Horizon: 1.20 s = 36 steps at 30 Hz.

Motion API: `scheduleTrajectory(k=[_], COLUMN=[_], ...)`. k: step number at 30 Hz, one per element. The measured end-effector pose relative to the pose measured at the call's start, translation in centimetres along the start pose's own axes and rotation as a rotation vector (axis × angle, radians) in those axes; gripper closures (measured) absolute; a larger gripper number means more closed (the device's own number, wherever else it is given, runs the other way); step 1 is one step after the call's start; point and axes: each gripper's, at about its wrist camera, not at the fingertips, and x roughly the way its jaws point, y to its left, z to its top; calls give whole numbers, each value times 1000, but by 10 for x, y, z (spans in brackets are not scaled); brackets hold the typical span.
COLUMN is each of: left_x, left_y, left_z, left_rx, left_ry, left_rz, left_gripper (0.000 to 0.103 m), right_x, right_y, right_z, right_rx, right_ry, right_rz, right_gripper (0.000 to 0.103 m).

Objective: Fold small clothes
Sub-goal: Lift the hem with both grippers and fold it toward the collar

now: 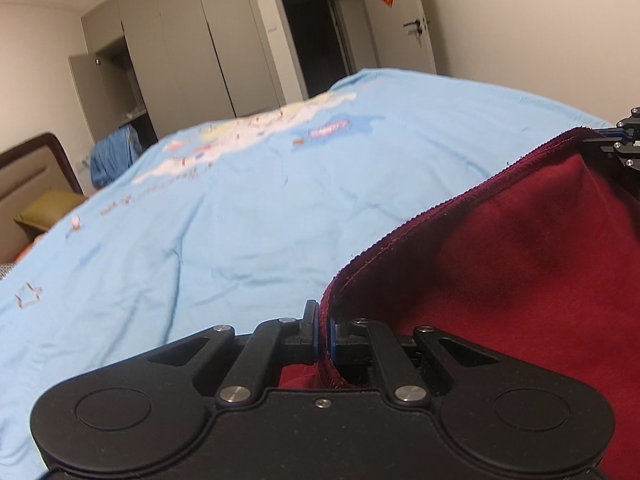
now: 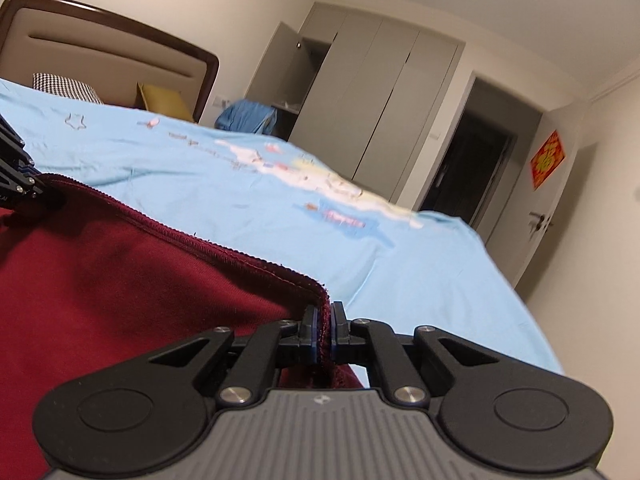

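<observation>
A dark red garment (image 1: 520, 264) with a stitched hem hangs stretched above the light blue bedspread (image 1: 240, 220). My left gripper (image 1: 323, 330) is shut on one corner of its hem. My right gripper (image 2: 324, 326) is shut on the other corner of the same red garment (image 2: 120, 280). In the left wrist view the right gripper (image 1: 622, 140) shows at the far right edge, holding the hem's far end. The left gripper (image 2: 16, 176) appears at the left edge of the right wrist view. The hem runs taut between the two grippers. The garment's lower part is hidden.
The blue bedspread (image 2: 240, 192) with a printed pattern covers the bed. A padded headboard (image 2: 104, 52) with pillows (image 2: 164, 100) is at one end. Grey wardrobes (image 2: 372, 112), a dark doorway (image 2: 472, 168) and a white door (image 1: 408, 20) stand beyond the bed. Blue clothing (image 1: 112, 156) hangs by the wardrobe.
</observation>
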Motion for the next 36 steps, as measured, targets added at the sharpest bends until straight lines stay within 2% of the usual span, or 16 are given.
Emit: scheduleTrajectory(k=[4,8,10,12,13,14,15,16,18,19,21,25,28,33,36], left_x=[21,37,39,39,38,35,32,29,18,15,4,-19,-32,-25,-7], left_y=[4,9,10,12,13,14,15,16,18,19,23,26,21,1,-9], left_z=[-6,-8,-8,-9,-9,-9,-9,-9,-8,-8,-8,-11,-15,-18,-18], left_rx=[-24,-47,-62,-78,-87,-95,-100,-104,-112,-116,-128,-150,-153,-119,-111], left_ry=[35,58,63,56,49,40,28,15,-13,-21,-30,-50,-64,-31,-18], left_rz=[-12,-24,-36,-49,-52,-50,-44,-37,-21,-13,10,2,-58,-275,-339], left_gripper=[97,85,82,63,55,41,30,26,14,12,6,3,1,1,1], right_x=[20,35,36,34,32,31,28,25,18,14,5,-19,-38,-43,-30], right_y=[11,13,14,14,13,12,10,9,6,3,-1,-9,-11,-7,5], right_z=[-13,-18,-21,-24,-25,-24,-23,-23,-21,-21,-21,-24,-28,-31,-32], right_rx=[9,16,22,28,28,28,29,32,38,39,36,24,15,4,-37], right_ry=[29,51,56,53,52,50,46,40,25,21,17,1,-8,56,96], right_rz=[14,27,31,35,34,30,27,24,13,9,-5,-7,35,292,346], right_gripper=[97,97,95,92,85,80,63,43,25,18,9,1,0,0,0])
